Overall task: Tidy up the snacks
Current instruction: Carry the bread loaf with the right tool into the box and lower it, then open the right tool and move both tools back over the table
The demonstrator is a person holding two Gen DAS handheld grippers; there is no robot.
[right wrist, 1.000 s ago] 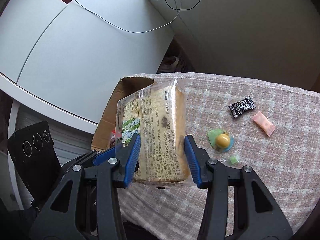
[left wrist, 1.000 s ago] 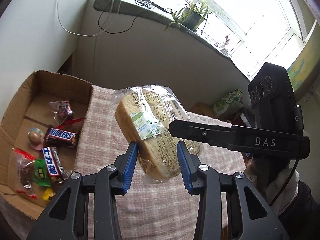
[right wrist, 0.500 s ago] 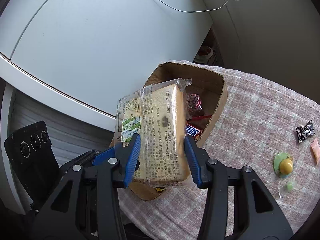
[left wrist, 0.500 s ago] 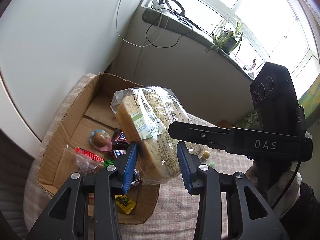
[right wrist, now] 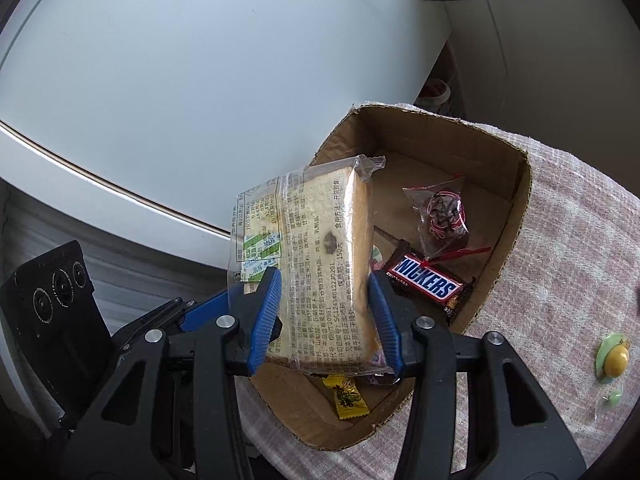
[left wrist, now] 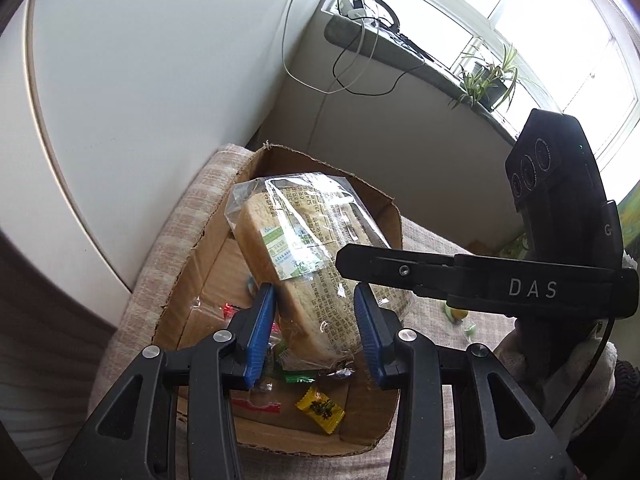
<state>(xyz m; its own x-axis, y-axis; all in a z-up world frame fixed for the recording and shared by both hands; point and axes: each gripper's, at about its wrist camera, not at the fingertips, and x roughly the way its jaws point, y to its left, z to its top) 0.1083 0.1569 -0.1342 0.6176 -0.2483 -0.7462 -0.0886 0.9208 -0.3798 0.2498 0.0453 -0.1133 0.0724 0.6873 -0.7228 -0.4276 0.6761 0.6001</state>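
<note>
Holding a wrapped bread loaf (left wrist: 316, 264) above the cardboard box (right wrist: 516, 216) on the desk, I judge it light, squashy and slick in its film, best taken by its broad flanks; my left tongs (left wrist: 316, 328) and right tongs (right wrist: 324, 316) both pinch its lower end, half spread
</note>
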